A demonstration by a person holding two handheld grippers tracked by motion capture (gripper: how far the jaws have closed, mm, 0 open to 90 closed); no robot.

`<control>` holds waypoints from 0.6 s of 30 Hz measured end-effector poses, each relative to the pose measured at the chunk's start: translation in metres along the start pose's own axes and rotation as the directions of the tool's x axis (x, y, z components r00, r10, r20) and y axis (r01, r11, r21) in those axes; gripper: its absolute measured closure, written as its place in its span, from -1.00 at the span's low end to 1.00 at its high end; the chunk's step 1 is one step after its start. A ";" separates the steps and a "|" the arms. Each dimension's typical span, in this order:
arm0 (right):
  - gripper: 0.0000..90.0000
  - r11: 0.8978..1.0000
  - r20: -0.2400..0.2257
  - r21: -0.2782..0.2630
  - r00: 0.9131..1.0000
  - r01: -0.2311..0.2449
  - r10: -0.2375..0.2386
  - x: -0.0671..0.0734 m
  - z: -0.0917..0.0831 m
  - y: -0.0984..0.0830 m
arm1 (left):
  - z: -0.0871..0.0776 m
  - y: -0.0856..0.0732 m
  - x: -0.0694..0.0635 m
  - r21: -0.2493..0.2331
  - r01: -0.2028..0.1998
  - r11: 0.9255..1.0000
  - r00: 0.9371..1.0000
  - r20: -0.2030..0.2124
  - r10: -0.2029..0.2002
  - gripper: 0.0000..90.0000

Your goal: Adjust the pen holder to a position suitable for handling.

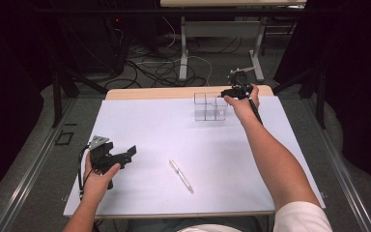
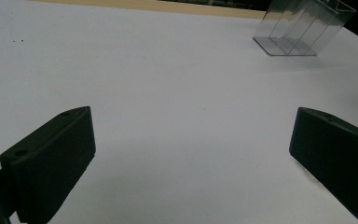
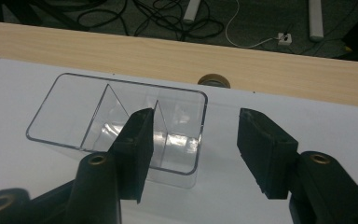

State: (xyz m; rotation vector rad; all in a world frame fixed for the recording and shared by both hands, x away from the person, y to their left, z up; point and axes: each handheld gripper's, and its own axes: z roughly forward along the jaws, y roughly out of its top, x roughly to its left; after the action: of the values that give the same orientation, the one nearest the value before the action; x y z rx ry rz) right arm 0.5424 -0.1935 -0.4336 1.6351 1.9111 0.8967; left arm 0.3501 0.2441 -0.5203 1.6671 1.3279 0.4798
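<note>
A clear plastic organizer (image 1: 210, 107) with three compartments stands at the back of the white sheet (image 1: 174, 135); all compartments look empty. My right gripper (image 1: 229, 93) hovers open at its right end. In the right gripper view the organizer (image 3: 116, 121) lies below the right gripper (image 3: 196, 144), one jaw over the rightmost compartment and the other outside the end wall. A pen (image 1: 180, 175) lies loose on the sheet near the front middle. My left gripper (image 1: 123, 157) is held open at the front left, nothing between its jaws (image 2: 193, 154). The organizer (image 2: 303, 28) shows far off.
A strip of wooden tabletop (image 1: 149, 93) runs behind the sheet, with a round brass fitting (image 3: 214, 80) set in it just behind the organizer. Beyond the table, cables (image 1: 159, 67) lie on the floor around another desk's legs (image 1: 183, 48).
</note>
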 end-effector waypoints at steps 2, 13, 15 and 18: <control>0.10 1.000 0.004 0.003 1.000 0.001 -0.001 0.000 0.003 0.001 | -0.001 0.000 -0.001 -0.001 -0.005 1.000 1.000 -0.001 0.005 -1.00; 0.31 0.999 0.017 0.043 1.000 -0.019 0.018 -0.006 0.020 -0.002 | -0.006 -0.005 0.002 0.000 0.013 1.000 1.000 -0.021 -0.013 -1.00; 0.35 0.998 0.017 0.050 0.999 -0.029 0.028 -0.007 0.024 -0.002 | -0.008 -0.005 0.003 0.002 0.022 1.000 1.000 -0.020 -0.022 -1.00; 0.40 0.997 0.024 0.064 0.999 -0.035 0.034 -0.005 0.027 -0.003 | -0.009 -0.006 0.004 0.004 0.026 1.000 0.999 -0.022 -0.026 -1.00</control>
State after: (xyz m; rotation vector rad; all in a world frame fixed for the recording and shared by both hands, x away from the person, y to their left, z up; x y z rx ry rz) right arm 0.5605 -0.1942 -0.4549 1.7129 1.9200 0.8349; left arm 0.3411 0.2516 -0.5215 1.6499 1.3657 0.4818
